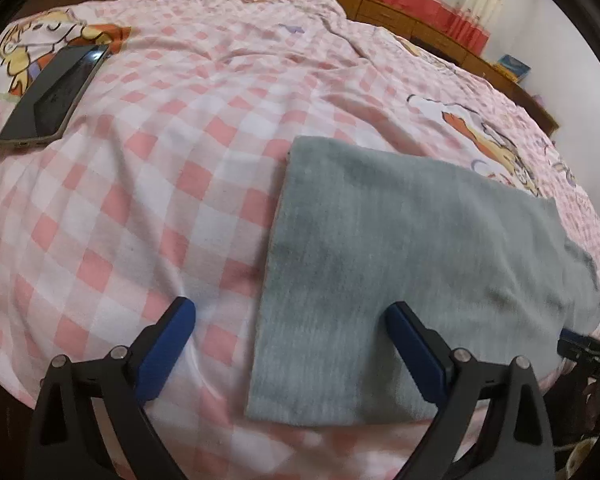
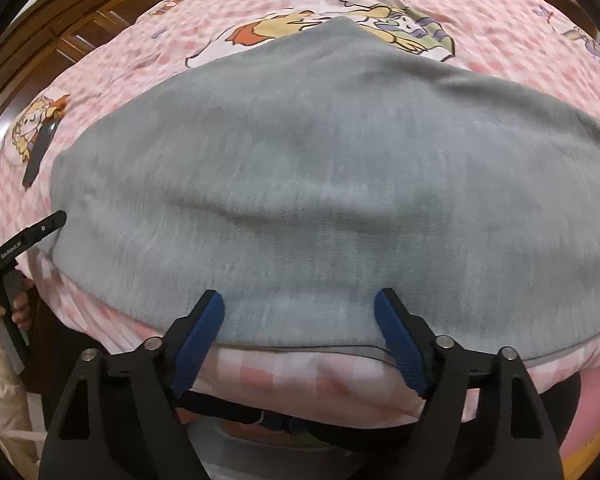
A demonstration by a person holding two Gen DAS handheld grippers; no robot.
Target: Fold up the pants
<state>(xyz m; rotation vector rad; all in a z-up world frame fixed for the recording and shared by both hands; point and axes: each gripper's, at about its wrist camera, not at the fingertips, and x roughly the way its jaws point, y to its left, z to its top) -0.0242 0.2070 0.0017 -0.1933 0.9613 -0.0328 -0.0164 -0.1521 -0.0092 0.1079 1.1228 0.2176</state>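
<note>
On the pink-and-white checked bedspread (image 1: 148, 208) lies 1 pair of grey pants (image 1: 380, 248), folded into a flat rectangle near the bed's front edge. In the right wrist view the pants (image 2: 320, 184) fill most of the frame, with a soft ridge running across the cloth and their near hem at the edge of the mattress.

2 grippers show. The left gripper (image 1: 290, 316) hangs over the left border of the pants with its 2 blue pads spread wide: 1 pad over bare bedspread, the other over grey cloth, nothing pinched between them. The right gripper (image 2: 299, 304) stands released too, its 2 blue pads wide apart above the near hem, with cloth lying between them but not squeezed.

1 dark phone (image 1: 54, 94) lies screen up on the bedspread, well apart from the pants, at the far left beside a cartoon print. 1 hand (image 2: 18, 308) shows at the left rim of the right wrist view, wrapped round a gripper handle. Brown wooden cabinets (image 1: 432, 28) run behind the bed.
</note>
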